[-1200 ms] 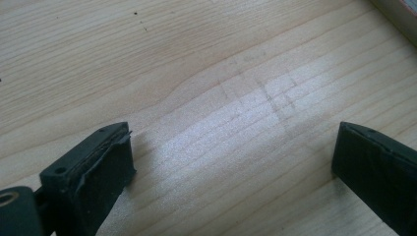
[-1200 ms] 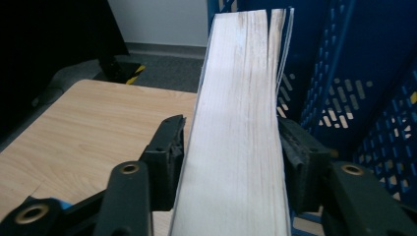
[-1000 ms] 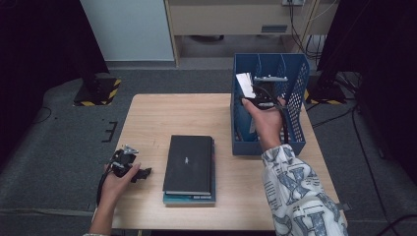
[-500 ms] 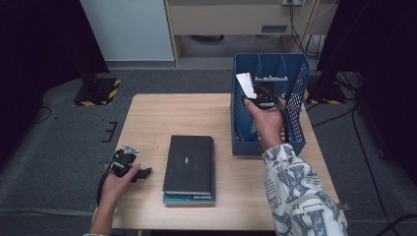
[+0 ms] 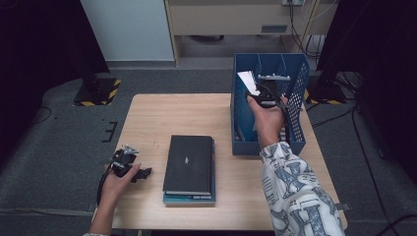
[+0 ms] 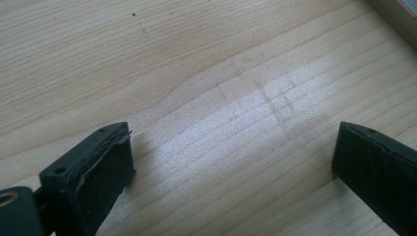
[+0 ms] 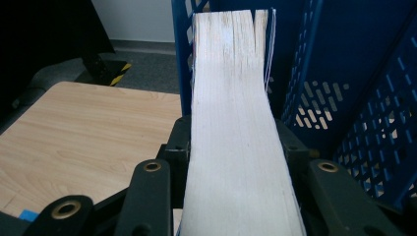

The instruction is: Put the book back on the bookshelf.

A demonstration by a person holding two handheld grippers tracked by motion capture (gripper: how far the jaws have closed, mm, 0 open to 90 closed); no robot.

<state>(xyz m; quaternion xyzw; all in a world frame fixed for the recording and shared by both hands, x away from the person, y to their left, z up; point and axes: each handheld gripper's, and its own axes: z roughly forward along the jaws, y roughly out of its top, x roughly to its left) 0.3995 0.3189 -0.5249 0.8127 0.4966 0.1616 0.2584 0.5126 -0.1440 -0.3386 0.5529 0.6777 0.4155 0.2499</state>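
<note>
Step in hand, as judged: filing books into the blue rack (image 5: pixel 296 110) at the table's (image 5: pixel 162 115) far right. The right gripper (image 5: pixel 266 93) is at the rack's near-left slot with a book (image 5: pixel 247 82) between its jaws, page edges toward its own camera. In the right gripper view the book (image 7: pixel 236 142) runs straight up from between the jaws, both of which sit against its covers; the jaws have just been closing, and they now look pinched on the book. The book's far end lies beside the rack's left wall (image 7: pixel 183 54), tilted, partly inside the slot as far as can be told. The left gripper (image 5: pixel 129 164) rests on the table at the near left, jaws spread with bare wood (image 6: pixel 231 113) between them, holding nothing. A stack of two books (image 5: pixel 189 167) lies flat mid-table, just right of the left gripper, not touching it. Next move, as judged: either seat the held book upright in its slot or draw it clear; which of the two cannot be told. Either way the grip must stay firm, the book kept parallel to the dividers so that it does not catch on the wall.
</note>
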